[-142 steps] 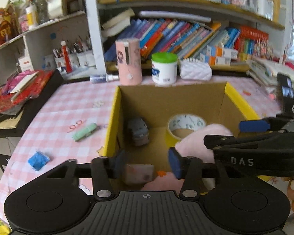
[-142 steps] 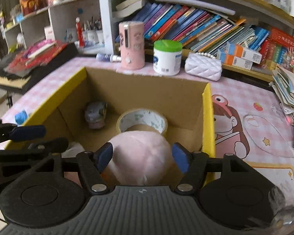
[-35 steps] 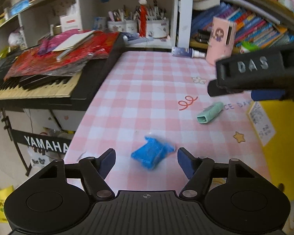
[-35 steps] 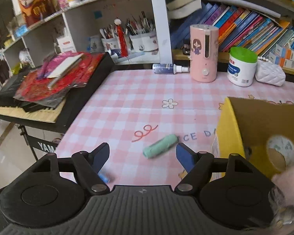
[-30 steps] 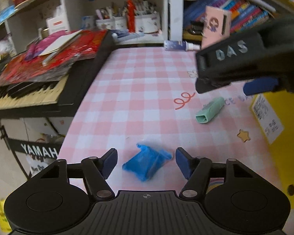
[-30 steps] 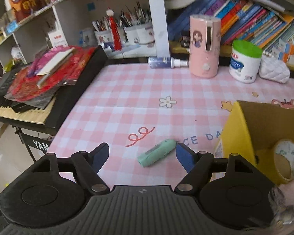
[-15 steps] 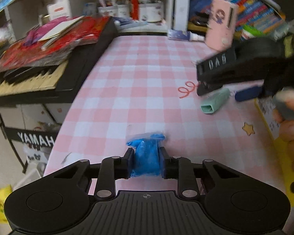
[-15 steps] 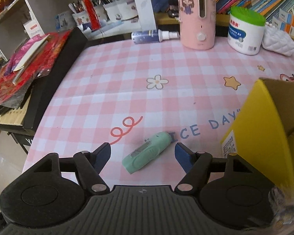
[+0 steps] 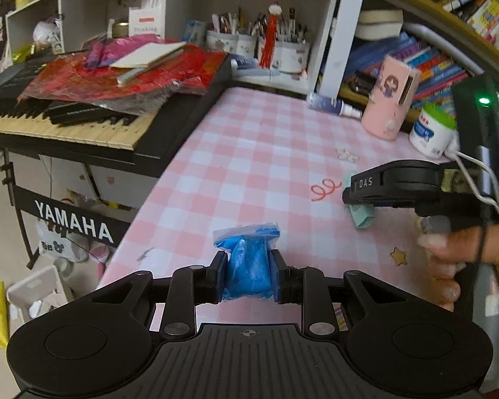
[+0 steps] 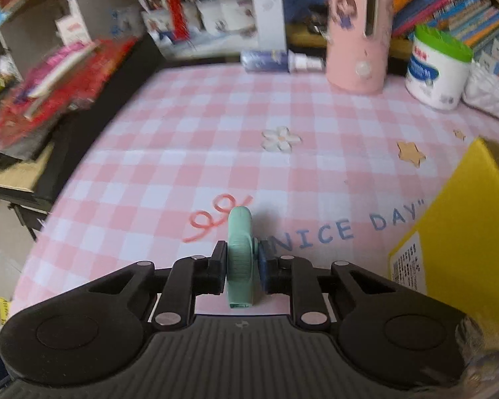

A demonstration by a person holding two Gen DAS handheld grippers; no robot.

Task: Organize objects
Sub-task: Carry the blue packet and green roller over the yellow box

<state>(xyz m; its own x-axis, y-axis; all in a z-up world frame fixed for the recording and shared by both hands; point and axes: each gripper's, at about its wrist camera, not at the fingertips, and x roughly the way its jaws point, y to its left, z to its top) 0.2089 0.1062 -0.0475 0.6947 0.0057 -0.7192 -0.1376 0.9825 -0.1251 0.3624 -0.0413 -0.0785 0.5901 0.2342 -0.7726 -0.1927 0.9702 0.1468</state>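
yellow box beside green case

Pink checked tabletop, black Yamaha keyboard alongside under red wrapping, white shelving behind, crowded bookshelves, soft daylight

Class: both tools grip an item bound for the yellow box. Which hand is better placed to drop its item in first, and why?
Probably the right. The right tool grips the green case beside the yellow box; the left tool holds the blue packet near the table's far edge.

Blue bag, pink-checked tablecloth
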